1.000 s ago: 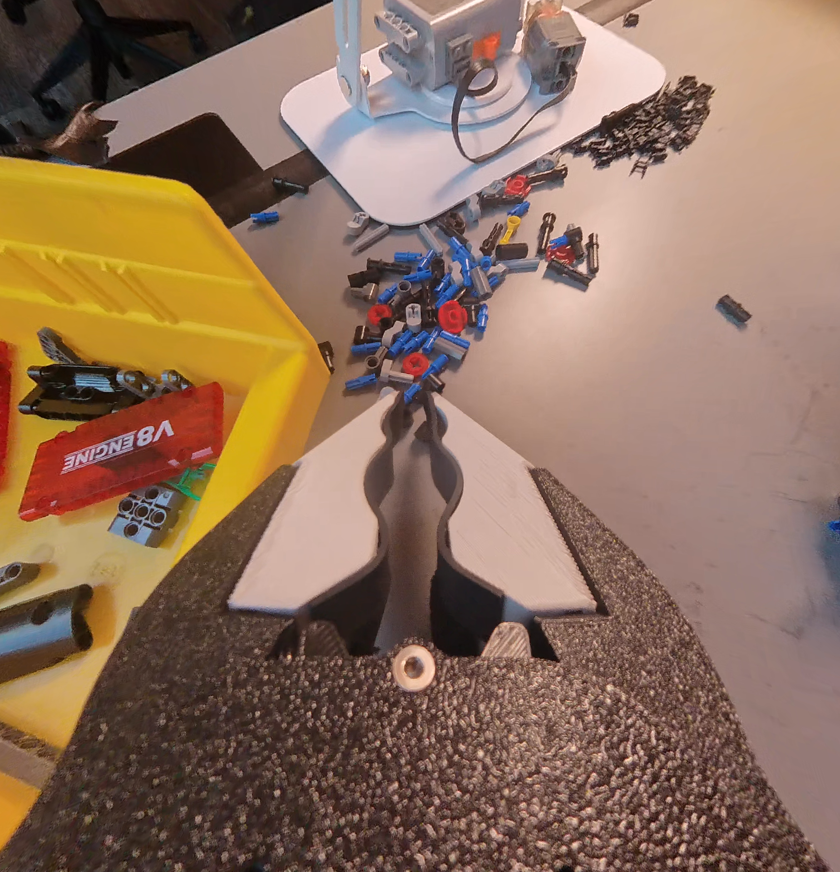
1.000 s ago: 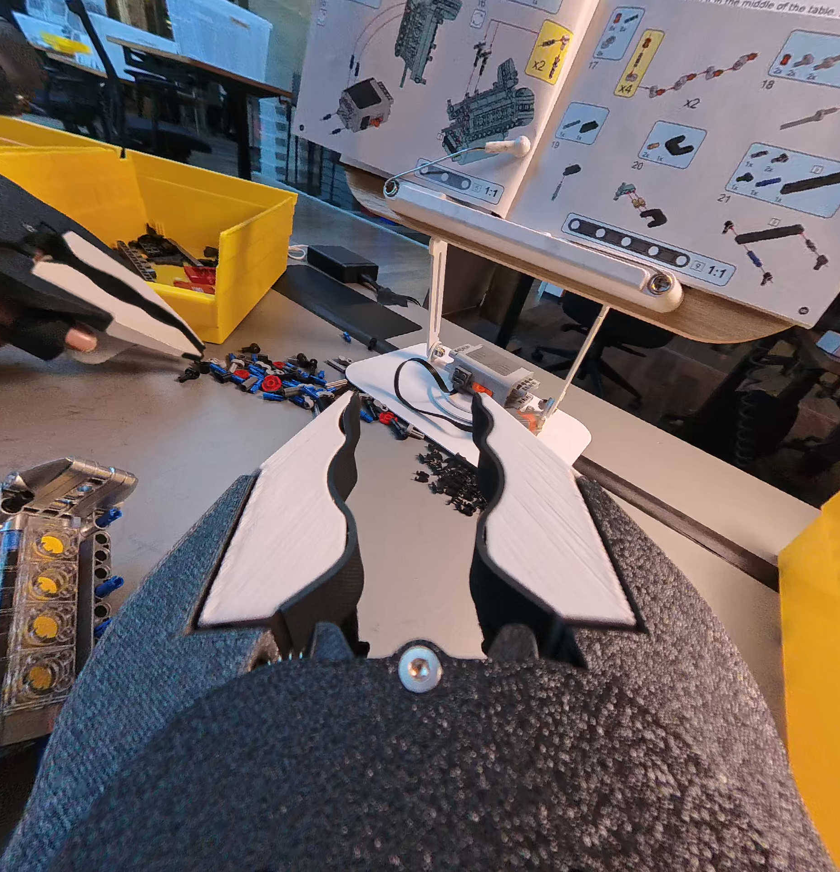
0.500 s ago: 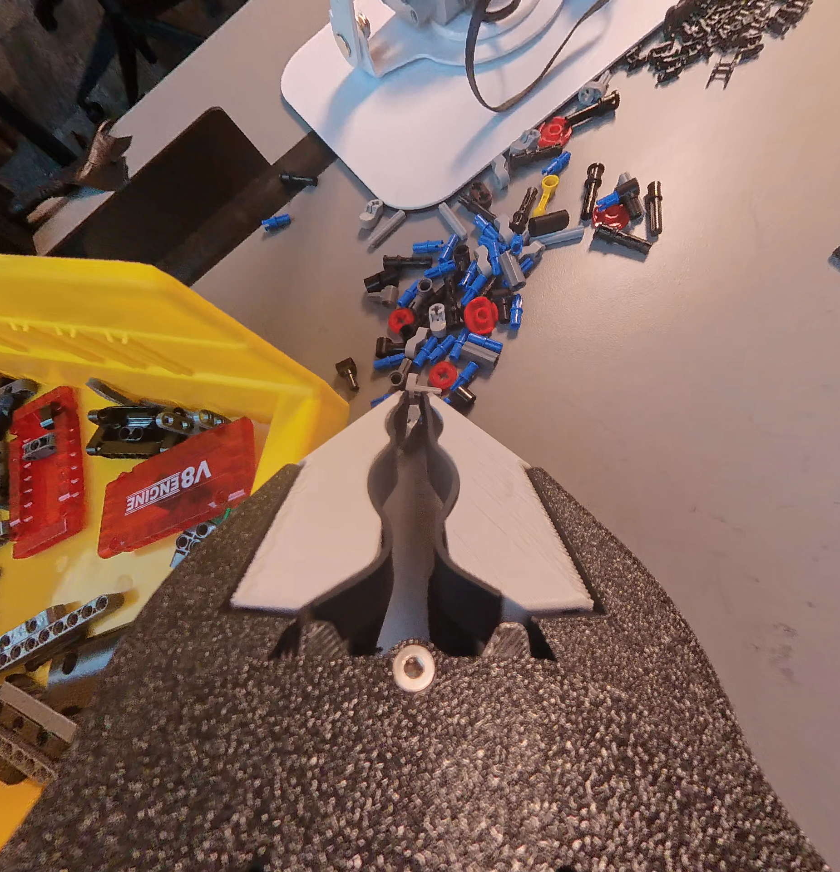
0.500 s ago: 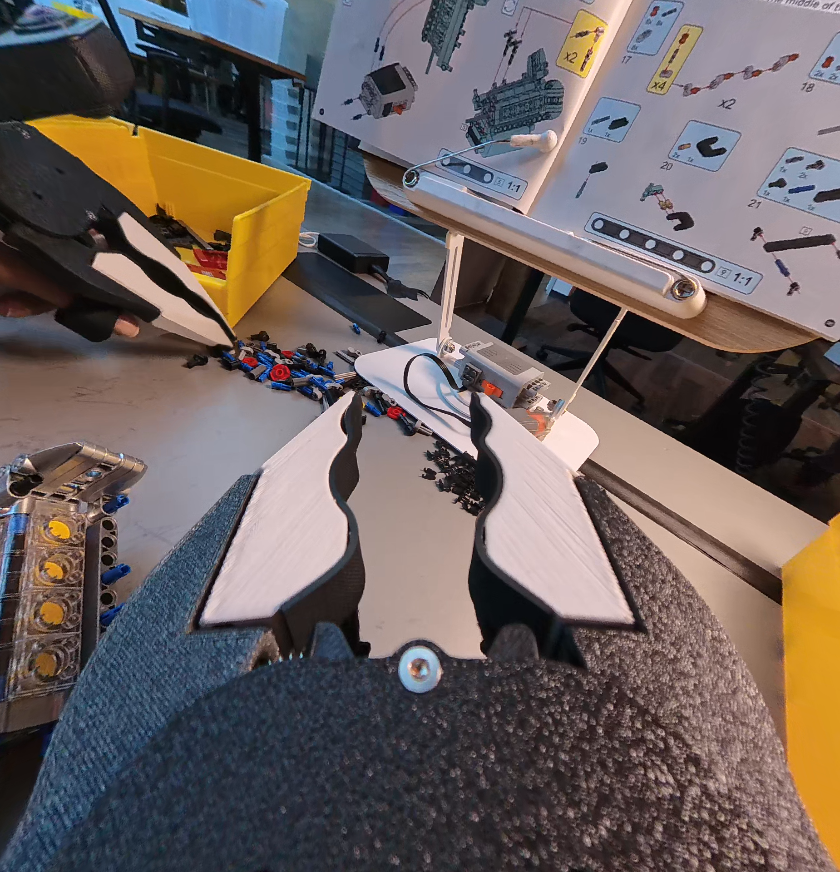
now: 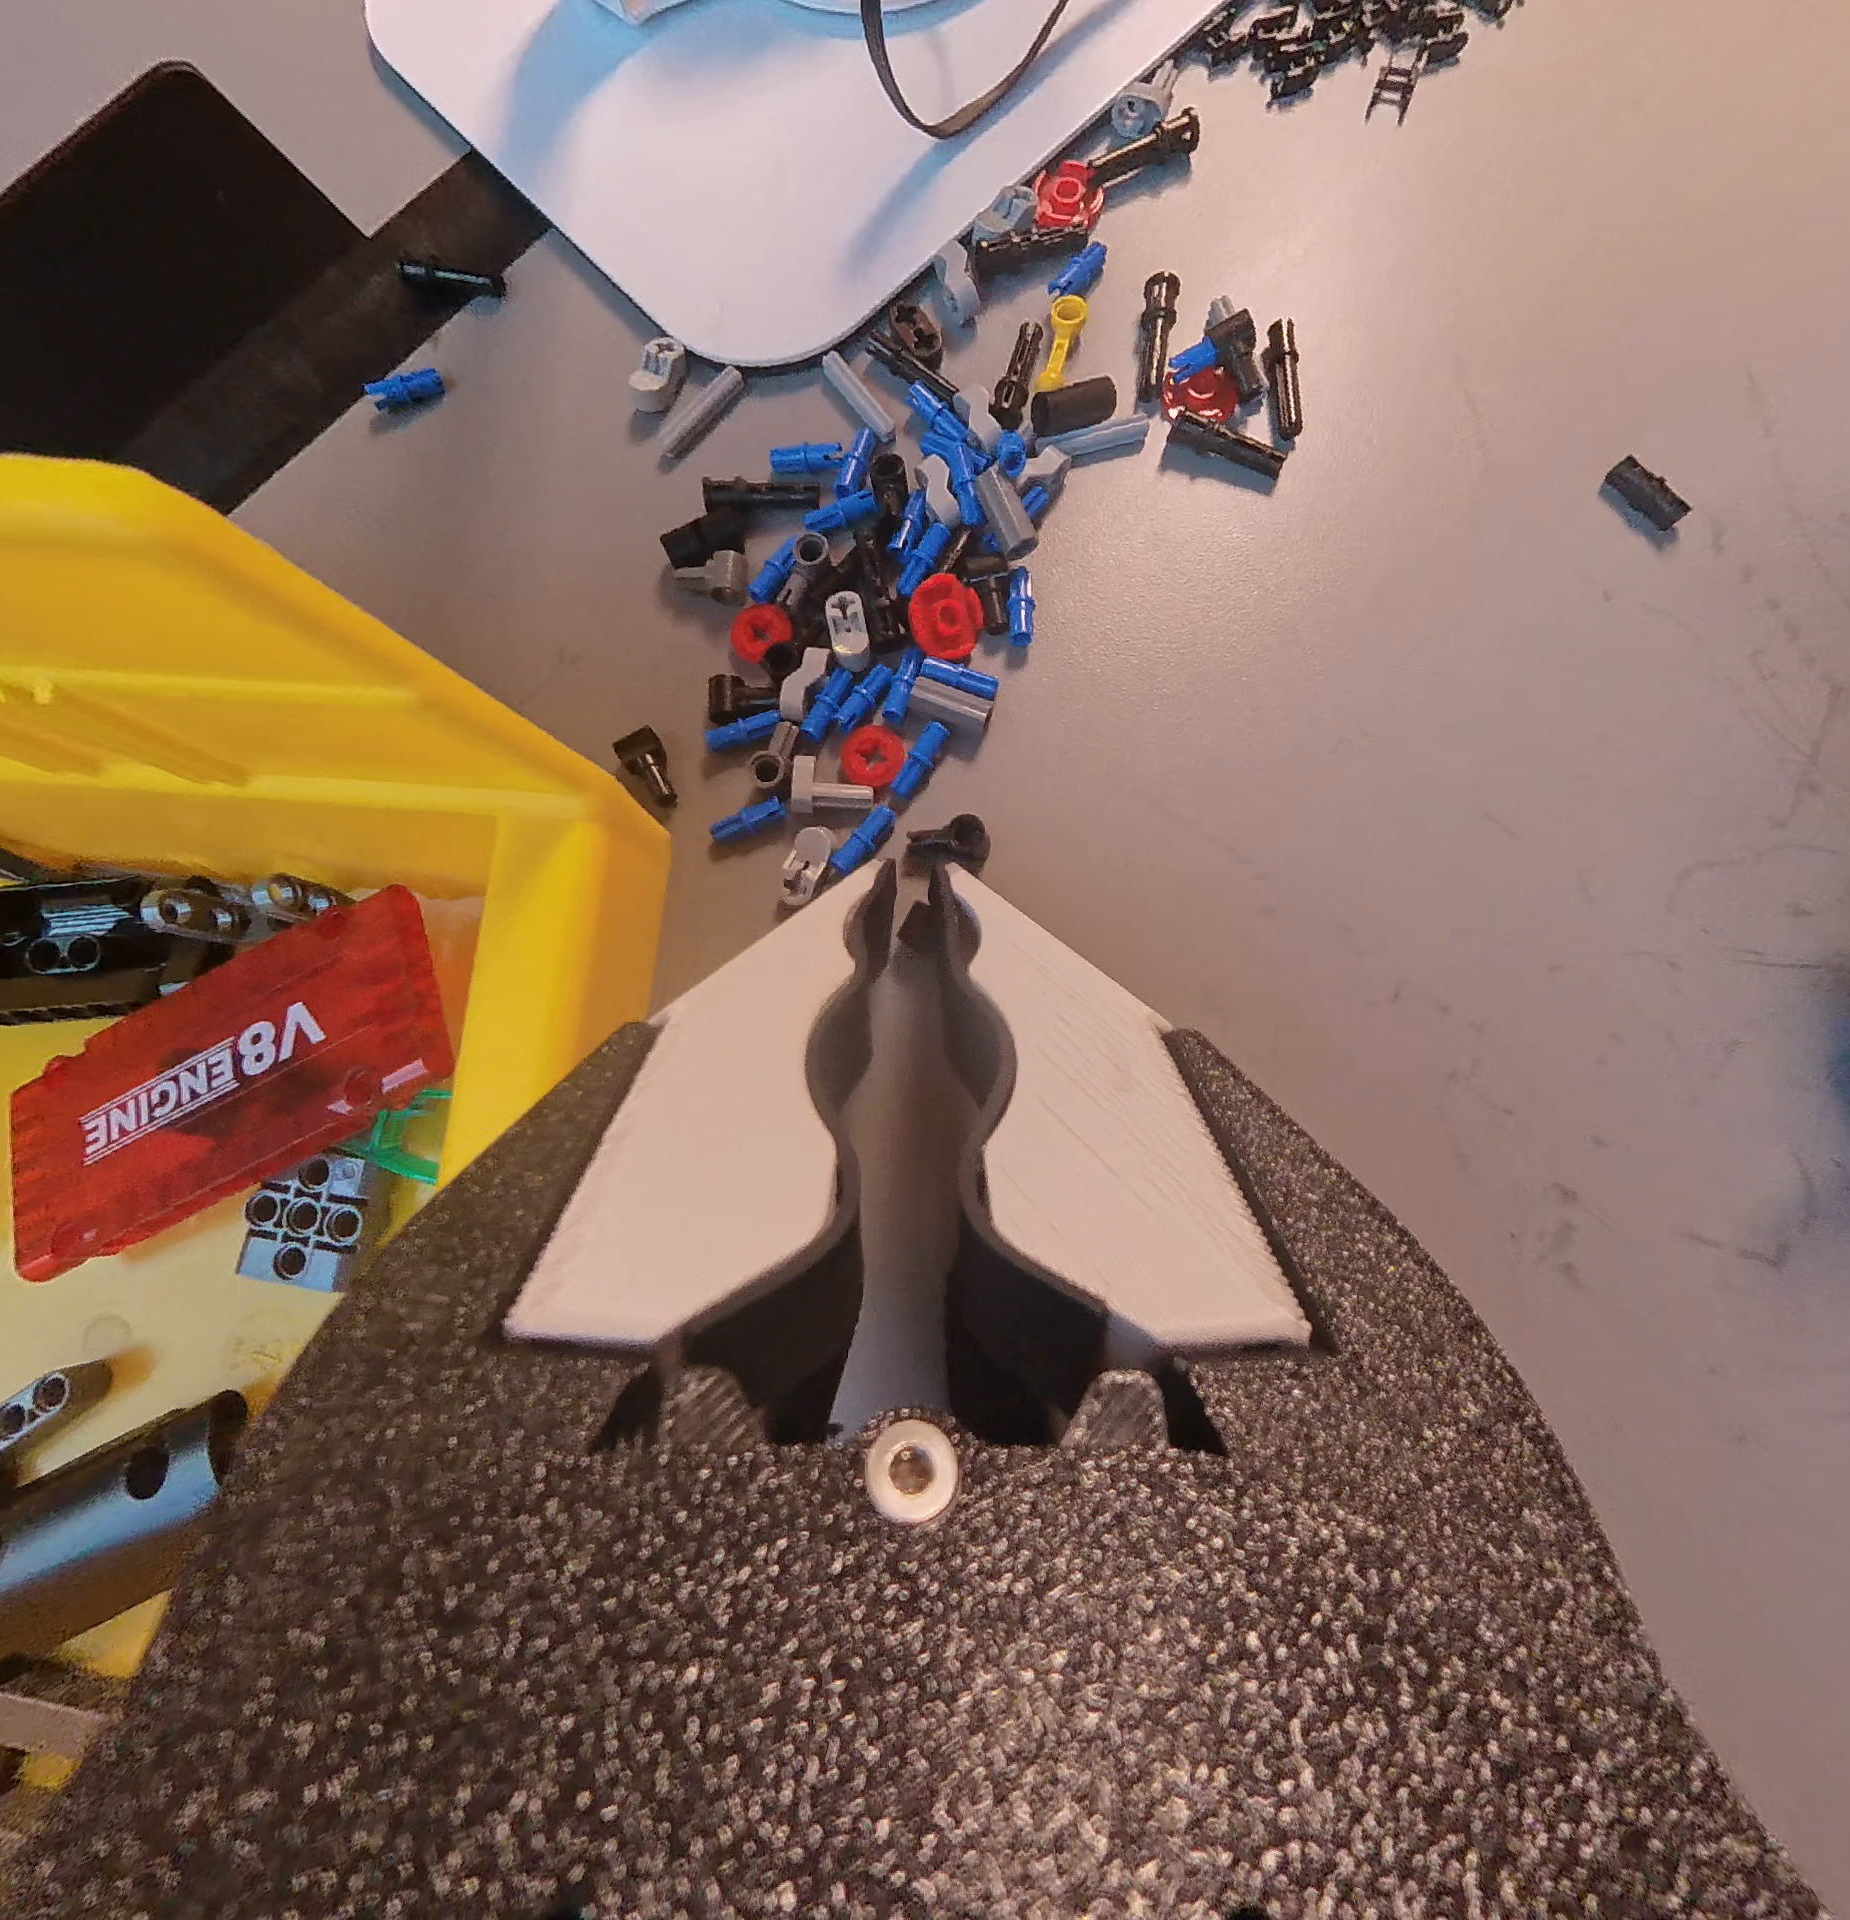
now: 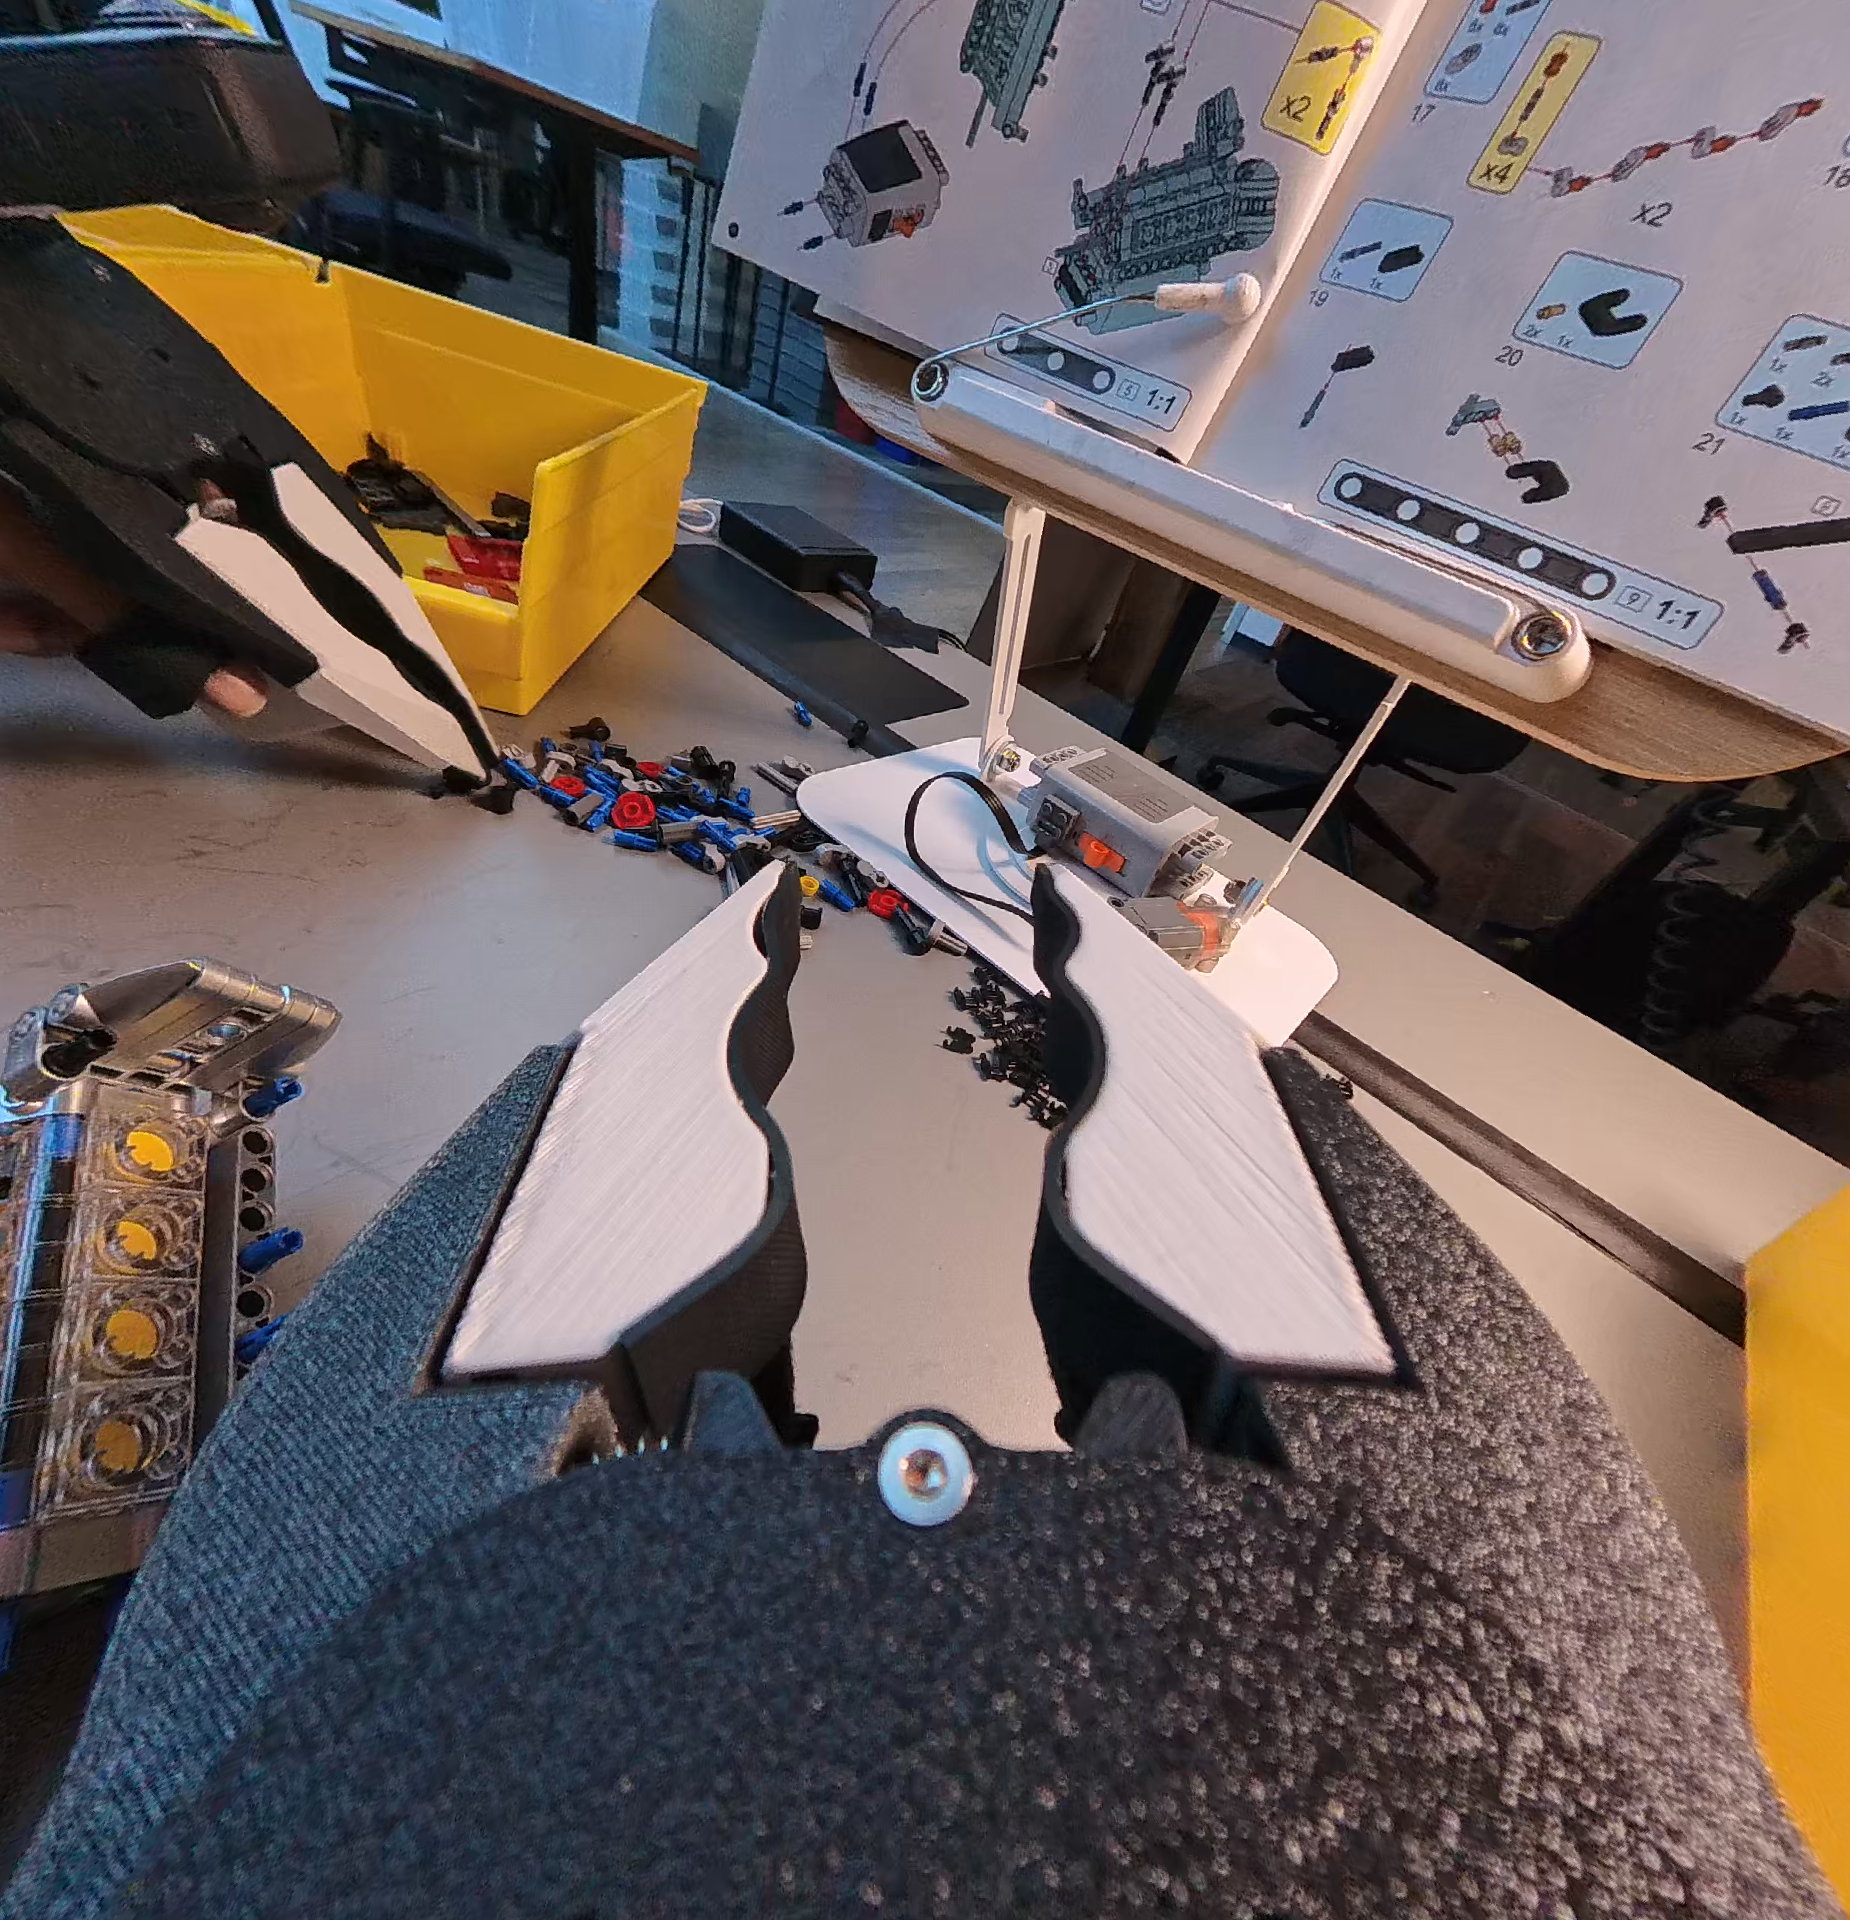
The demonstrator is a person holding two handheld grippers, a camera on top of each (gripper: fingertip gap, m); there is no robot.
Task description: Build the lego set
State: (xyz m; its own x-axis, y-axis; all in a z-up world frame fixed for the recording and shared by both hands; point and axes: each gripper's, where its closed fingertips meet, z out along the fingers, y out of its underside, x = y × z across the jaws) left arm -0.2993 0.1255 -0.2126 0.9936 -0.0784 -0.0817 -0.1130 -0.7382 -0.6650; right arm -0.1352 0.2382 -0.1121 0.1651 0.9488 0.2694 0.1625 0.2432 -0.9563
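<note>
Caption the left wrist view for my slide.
Left gripper, jaws nearly shut, beside small black plastic pin near yellow plastic bin.

Grey surface (image 5: 1420, 831) under my gripper: loose pile of small blue, black, grey and red connector pieces (image 5: 879, 623) in front of the white stand base (image 5: 713, 187); yellow bin (image 5: 308, 727) left of pile; lone black piece (image 5: 1645, 492) right of it.
</note>
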